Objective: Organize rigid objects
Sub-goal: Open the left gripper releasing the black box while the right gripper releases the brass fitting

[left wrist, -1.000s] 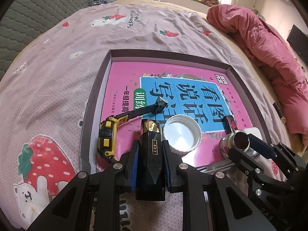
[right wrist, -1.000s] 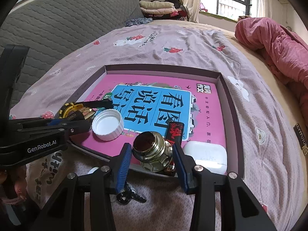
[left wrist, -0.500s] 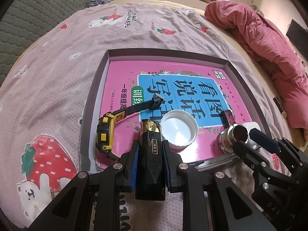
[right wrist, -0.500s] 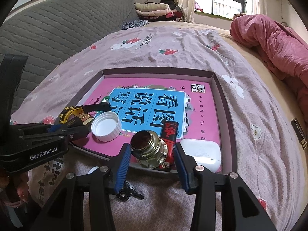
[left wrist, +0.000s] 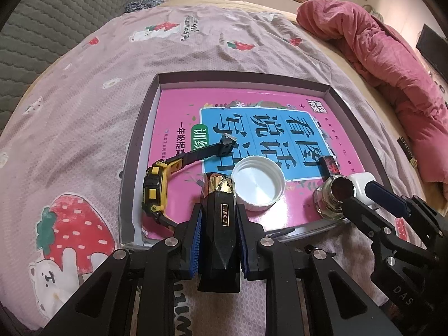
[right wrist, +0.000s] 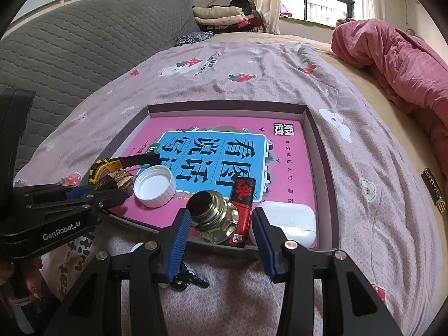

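A shallow grey box tray (left wrist: 131, 151) (right wrist: 324, 168) lies on the bed with a pink book inside. On the book lie a yellow-black watch (left wrist: 154, 193), a white cap (left wrist: 259, 182) (right wrist: 154, 186), a brass metal fitting (right wrist: 214, 217) (left wrist: 336, 196), a red lighter (right wrist: 243, 210) and a white earbud case (right wrist: 285, 225). My left gripper (left wrist: 219, 240) is shut on a black faceted bottle with a gold top (left wrist: 219, 224) over the tray's near edge. My right gripper (right wrist: 219, 240) is open, its pads apart on either side of the fitting, which rests in the tray.
A black key bunch (right wrist: 187, 278) lies on the sheet just before the tray, under my right gripper. A pink quilt (right wrist: 392, 64) is heaped at the right. A grey padded headboard (right wrist: 70, 53) runs along the left.
My right gripper has opened and drawn back, leaving the brass fitting resting in the tray beside the lighter. My left gripper, still holding the black bottle, has pulled back slightly.
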The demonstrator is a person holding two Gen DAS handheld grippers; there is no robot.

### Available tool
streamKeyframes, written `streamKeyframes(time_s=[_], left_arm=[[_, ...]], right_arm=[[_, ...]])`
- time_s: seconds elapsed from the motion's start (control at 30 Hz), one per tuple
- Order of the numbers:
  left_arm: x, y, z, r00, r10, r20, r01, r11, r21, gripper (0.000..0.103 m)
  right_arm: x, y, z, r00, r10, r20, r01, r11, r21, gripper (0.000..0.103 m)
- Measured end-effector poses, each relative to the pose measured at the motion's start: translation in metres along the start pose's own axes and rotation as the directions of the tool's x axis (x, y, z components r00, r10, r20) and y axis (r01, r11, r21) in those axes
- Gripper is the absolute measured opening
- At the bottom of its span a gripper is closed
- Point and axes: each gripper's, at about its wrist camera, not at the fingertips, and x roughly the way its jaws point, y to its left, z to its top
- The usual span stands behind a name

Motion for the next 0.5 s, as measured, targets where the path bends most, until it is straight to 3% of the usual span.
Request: streamKeyframes(time_s=[0.5], left_arm=[[-0.0078, -0.0027, -0.0040, 1.000, 0.007, 0.006, -0.007, 1.000, 0.012, 0.023]], right_arm=[[-0.0069, 0.0004, -0.0015, 1.000, 0.002, 0.011, -0.002, 1.000, 0.003, 0.046]])
